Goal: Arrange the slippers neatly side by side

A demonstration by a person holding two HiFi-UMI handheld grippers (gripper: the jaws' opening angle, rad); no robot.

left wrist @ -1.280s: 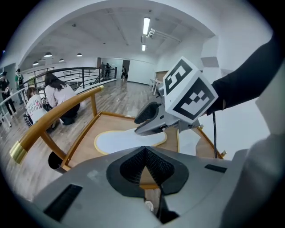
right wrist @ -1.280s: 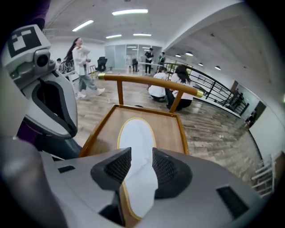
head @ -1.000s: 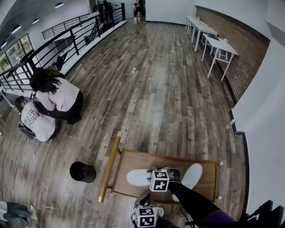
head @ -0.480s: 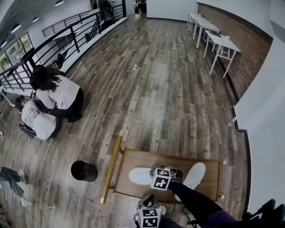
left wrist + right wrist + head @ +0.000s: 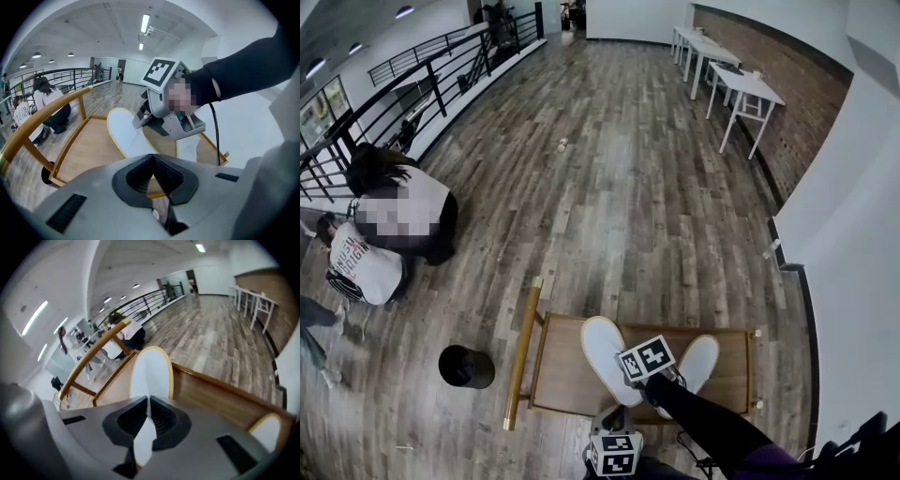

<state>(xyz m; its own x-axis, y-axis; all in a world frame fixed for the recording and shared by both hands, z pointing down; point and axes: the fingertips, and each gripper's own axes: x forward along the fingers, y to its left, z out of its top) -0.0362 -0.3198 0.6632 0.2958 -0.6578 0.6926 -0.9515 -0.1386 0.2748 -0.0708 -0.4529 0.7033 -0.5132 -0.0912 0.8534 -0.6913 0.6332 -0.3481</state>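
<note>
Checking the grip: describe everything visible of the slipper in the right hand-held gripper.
The slipper is white, cloth-like, flat and oval, with a thin tan edge. The right hand-held gripper is shut on its near end, and it stretches away over the wooden tray, left of the other slipper and apart from it.

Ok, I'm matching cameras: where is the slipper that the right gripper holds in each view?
Head view: slipper, bottom centre, left one on the tray.
Left gripper view: centre, held by the right gripper.
Right gripper view: centre, between the jaws.
Shared landmark: the tray's handle bar.
</note>
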